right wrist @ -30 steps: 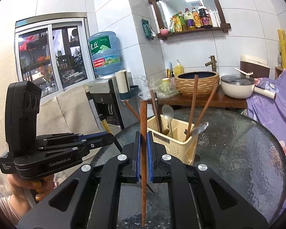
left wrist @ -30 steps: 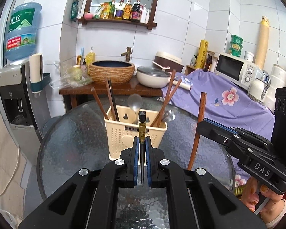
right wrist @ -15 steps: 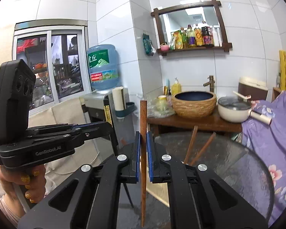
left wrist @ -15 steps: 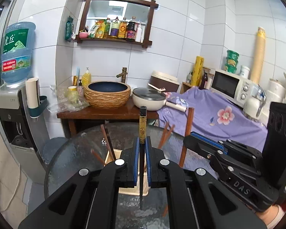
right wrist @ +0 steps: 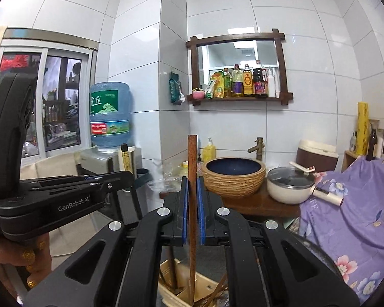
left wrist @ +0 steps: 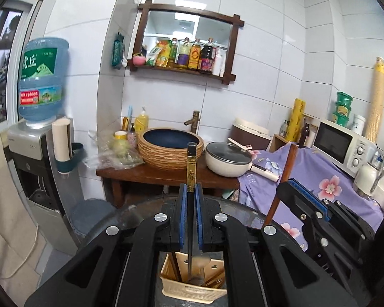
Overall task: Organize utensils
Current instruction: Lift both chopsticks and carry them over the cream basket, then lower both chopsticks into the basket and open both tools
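Left wrist view: the left gripper (left wrist: 191, 202) pinches a black chopstick (left wrist: 191, 163) upright above the cream utensil basket (left wrist: 192, 289).

Right wrist view: the right gripper (right wrist: 192, 199) pinches a brown wooden chopstick (right wrist: 192, 158) upright over that basket.

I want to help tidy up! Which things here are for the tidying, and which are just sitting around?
For the tidying:
- black chopstick, held upright in the shut left gripper
- brown wooden chopstick, held upright in the shut right gripper
- cream utensil basket below, with more sticks in it

Just sitting around:
- pot
- microwave
- water bottle
- woven basin
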`<action>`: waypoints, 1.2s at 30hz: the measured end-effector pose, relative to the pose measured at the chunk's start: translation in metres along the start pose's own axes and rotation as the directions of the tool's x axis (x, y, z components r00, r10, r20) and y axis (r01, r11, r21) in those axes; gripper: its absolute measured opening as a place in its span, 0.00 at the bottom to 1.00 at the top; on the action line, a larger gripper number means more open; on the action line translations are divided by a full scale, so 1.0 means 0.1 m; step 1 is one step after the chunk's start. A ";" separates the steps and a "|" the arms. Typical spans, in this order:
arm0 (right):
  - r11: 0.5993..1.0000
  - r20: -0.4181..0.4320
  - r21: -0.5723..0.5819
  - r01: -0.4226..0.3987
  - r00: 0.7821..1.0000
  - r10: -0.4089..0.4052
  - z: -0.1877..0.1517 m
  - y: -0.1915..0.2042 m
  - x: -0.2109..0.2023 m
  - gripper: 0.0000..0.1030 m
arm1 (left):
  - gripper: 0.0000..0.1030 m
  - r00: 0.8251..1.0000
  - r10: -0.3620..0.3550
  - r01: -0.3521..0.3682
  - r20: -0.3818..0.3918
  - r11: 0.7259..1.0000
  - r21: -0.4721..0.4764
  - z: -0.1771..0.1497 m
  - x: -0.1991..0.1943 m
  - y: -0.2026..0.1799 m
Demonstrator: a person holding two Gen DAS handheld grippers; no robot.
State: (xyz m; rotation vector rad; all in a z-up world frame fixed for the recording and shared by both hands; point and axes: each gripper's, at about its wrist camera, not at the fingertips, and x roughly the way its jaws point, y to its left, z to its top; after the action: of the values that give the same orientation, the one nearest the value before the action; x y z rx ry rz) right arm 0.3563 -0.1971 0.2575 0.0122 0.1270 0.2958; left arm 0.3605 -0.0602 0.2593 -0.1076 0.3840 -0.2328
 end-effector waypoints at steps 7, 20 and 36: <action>1.000 -0.046 0.011 0.012 0.999 -0.012 -0.39 -0.03 0.29 0.07 | 0.06 0.999 0.026 -0.026 -0.036 1.000 0.006 -0.29 0.30 0.05; 1.000 -0.152 0.021 0.001 0.988 0.002 -1.03 -0.03 0.39 0.07 | 0.06 0.988 0.033 -0.030 -0.152 0.999 0.023 -0.91 0.62 0.19; 0.999 -0.153 -0.026 0.019 0.988 -0.022 -1.20 0.01 0.31 0.08 | 0.11 0.974 0.021 -0.012 -0.224 0.999 0.042 -1.20 0.75 0.22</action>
State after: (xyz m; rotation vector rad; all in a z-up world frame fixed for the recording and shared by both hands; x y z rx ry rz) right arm 0.3699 -0.1879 0.1351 -0.0359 0.2757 0.2776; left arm 0.3870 -0.0650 0.1187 -0.0383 0.6048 -0.2373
